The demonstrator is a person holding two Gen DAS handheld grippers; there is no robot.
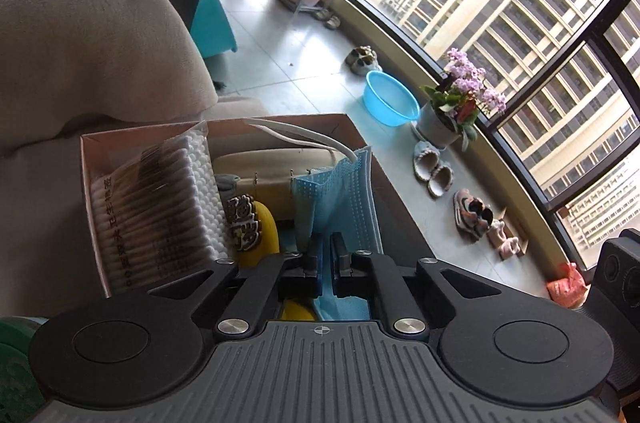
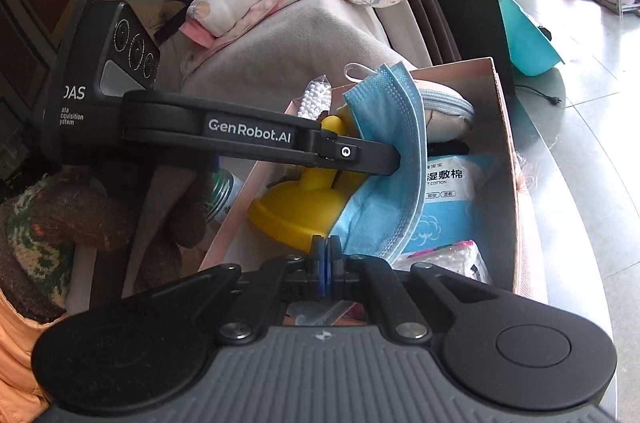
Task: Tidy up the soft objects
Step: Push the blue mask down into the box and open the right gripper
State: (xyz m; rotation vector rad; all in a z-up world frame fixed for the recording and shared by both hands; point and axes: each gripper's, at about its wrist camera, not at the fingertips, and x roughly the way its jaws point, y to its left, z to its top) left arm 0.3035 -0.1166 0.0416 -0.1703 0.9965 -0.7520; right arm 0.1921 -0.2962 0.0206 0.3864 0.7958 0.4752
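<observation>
My left gripper (image 1: 326, 243): pinching the blue face mask (image 1: 344, 199).
My right gripper (image 2: 327, 247): squeezed shut, holding nothing.
Mask: sticks up inside the cardboard box (image 2: 504, 159), yellow toy (image 2: 300, 211) at its 9 o'clock.

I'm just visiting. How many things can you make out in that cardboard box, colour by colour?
Blue: 2, the face mask and the cotton pad packet
Yellow: 1, a rubber toy
White: 1, the cotton swab pack
Beige: 1, a zipped pouch
Total: 5 clearly visible; more may lie hidden underneath.
</observation>
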